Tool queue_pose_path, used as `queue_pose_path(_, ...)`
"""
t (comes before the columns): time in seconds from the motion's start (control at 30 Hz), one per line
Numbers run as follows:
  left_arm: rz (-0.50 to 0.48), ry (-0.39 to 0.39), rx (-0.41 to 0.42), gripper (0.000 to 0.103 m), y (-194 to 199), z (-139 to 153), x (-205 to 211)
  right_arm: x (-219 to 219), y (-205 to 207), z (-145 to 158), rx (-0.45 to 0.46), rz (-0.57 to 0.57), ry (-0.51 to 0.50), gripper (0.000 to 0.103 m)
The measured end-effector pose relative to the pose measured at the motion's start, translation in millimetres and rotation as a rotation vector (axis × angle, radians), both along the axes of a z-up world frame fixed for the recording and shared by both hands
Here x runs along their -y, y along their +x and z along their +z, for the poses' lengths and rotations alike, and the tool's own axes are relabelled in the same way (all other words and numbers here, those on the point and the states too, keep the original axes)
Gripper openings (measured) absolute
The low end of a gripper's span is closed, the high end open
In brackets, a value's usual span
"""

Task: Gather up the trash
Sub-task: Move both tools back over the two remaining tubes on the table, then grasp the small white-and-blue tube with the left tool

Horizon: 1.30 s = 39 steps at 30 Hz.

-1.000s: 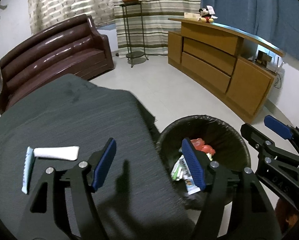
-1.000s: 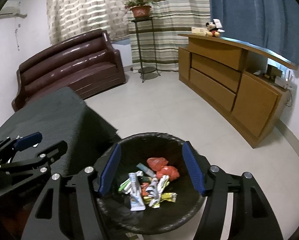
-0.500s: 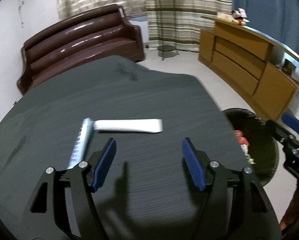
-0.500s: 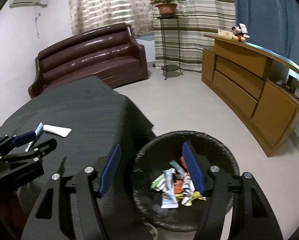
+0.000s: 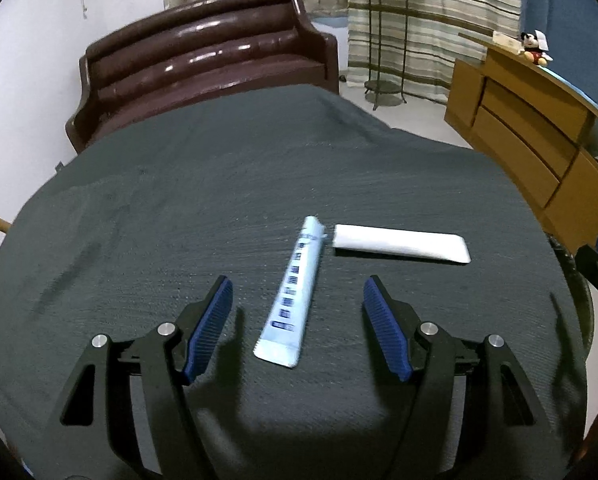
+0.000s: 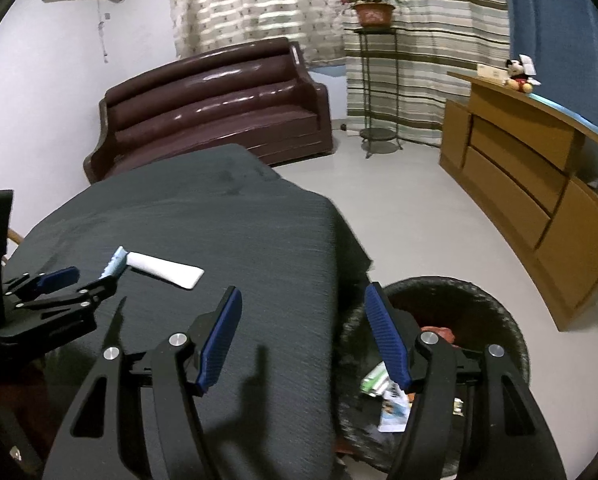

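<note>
While both fingers gape empty | light-blue sachet [image 5: 290, 307] flat, printed squares | white tube [image 5: 399, 243] beside

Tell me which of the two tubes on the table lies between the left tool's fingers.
The light blue tube with dark blue markings: it runs lengthwise up the gap of the open left tool. The plain white tube lies crosswise beyond it, to the right.

A living room: sofa [image 6: 215, 108], curtains [image 6: 419, 20], wooden sideboard [image 6: 531, 168].
</note>
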State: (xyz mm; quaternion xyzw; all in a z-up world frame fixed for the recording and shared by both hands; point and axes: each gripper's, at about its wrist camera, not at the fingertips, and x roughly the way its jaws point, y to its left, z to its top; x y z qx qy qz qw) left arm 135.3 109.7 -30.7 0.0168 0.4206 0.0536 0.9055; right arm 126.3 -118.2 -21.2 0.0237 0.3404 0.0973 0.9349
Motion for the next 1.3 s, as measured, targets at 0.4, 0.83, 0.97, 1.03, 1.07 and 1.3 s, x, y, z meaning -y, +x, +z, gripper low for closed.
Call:
queue_pose_path(0.4,-0.058,-0.089,-0.054,0.044,14,-6,-15,-40,16,-1,-0.026,0.096,-0.019,0.063)
queue_pose_path(0.83,-0.064,-0.113,-0.040,0.016,5,-5,-33,-71,21,-3,-0.057,0.182,-0.039,0.063)
queue_pose_path(0.97,-0.030,-0.101,-0.033,0.016,-5,-2,-50,-85,27,-5,-0.074,0.216,-0.047,0.063)
queue_pose_path(1.03,-0.014,-0.093,-0.028,0.016,-8,1,-58,-92,31,-6,-0.084,0.234,-0.054,0.063)
queue_pose_path(1.07,-0.006,-0.092,-0.026,0.016,-10,2,-63,-96,33,-7,-0.091,0.244,-0.060,0.063)
queue_pose_path(1.3,0.034,-0.096,-0.019,0.016,-16,6,-87,-112,47,-10,-0.138,0.293,-0.095,0.063)
